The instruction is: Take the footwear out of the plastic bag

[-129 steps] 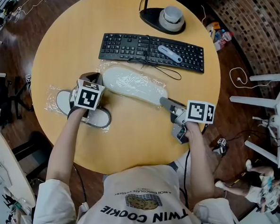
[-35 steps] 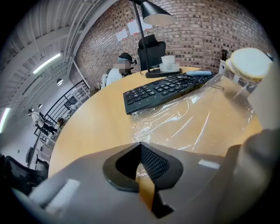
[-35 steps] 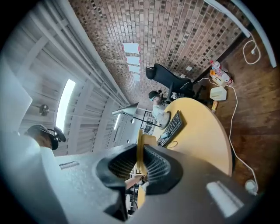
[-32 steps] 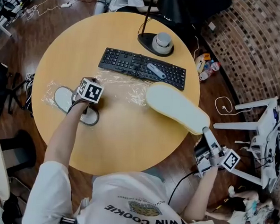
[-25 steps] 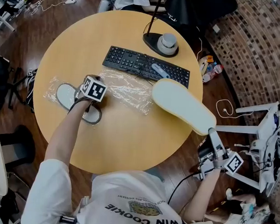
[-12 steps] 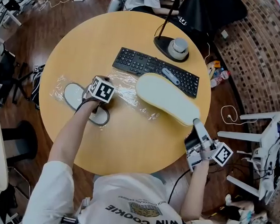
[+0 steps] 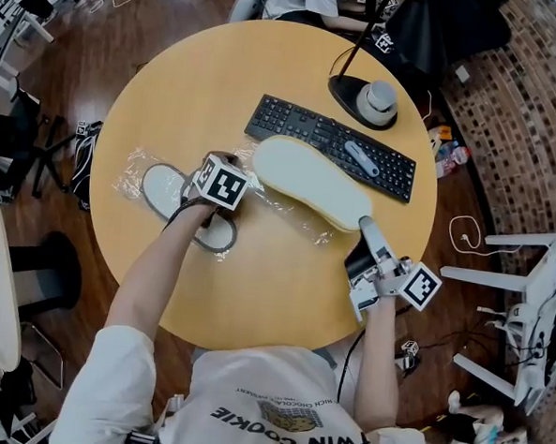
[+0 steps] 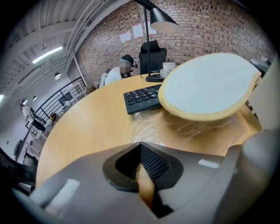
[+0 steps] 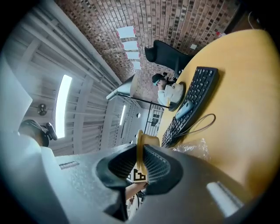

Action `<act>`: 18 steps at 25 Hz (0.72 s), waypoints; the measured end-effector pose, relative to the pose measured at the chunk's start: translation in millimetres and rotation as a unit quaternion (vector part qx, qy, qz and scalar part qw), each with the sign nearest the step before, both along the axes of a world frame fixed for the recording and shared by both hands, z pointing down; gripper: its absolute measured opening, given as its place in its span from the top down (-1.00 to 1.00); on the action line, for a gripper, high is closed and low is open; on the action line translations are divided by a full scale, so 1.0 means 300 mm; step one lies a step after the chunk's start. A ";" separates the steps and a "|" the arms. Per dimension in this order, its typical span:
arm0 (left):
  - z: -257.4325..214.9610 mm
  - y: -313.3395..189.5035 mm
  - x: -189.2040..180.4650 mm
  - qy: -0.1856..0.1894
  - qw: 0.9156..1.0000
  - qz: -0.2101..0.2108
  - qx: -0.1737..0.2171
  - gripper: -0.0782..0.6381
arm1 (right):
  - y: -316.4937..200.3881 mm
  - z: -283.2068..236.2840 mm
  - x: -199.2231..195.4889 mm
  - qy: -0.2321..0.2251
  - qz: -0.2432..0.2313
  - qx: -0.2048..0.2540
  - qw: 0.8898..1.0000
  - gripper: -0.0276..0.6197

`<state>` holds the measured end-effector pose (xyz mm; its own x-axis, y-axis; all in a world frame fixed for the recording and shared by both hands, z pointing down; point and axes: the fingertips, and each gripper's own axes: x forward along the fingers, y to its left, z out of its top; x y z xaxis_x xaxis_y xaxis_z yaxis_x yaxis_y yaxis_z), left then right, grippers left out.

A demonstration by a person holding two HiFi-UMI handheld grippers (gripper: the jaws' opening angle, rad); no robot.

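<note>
Head view, round wooden desk (image 7: 274,291).

- Left of centre: clear plastic bag (image 7: 135,172) lies crumpled flat on the desk. A grey slipper (image 7: 167,189) rests on the desk inside its film.
- Just right of that: left hand-held gripper (image 7: 222,164) points steeply down at the grey slipper's upper end. In the left gripper view its jaws are together at the tips, right at the edge of the film. Cannot tell whether any film is pinched.
- Centre: cream slipper (image 7: 309,183), sole up, is tilted and raised off the desk. More loose film lies on the desk under it, and none covers the sole. Its far end overlaps the near edge of the black keyboard (image 7: 302,133).
- On the keyboard: a small pale device (image 7: 362,159). Beyond it, a black lamp base (image 7: 375,102).
- Lower right: right hand-held gripper (image 7: 365,233) is clamped on the cream slipper's near end. In the right gripper view, the thin yellowish sole edge is nipped between its ribbed pads.
</note>
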<state>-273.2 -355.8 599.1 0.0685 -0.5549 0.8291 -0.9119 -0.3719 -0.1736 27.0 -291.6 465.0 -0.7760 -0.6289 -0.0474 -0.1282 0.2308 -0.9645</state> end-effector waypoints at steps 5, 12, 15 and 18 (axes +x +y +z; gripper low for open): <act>0.009 -0.002 -0.004 0.006 1.000 0.003 0.000 0.78 | -0.030 0.067 -0.087 -0.009 0.004 -0.012 1.000 0.75; 0.003 -0.001 -0.002 0.011 1.000 0.010 0.005 0.78 | -0.041 0.175 -0.125 0.006 0.000 -0.048 0.999 0.75; 0.003 0.000 -0.001 0.012 1.000 0.012 0.004 0.78 | -0.045 0.235 -0.118 0.040 -0.002 -0.067 0.997 0.75; 0.005 -0.004 0.000 0.016 1.000 0.016 0.002 0.78 | -0.039 0.279 -0.113 0.085 -0.008 -0.089 0.992 0.74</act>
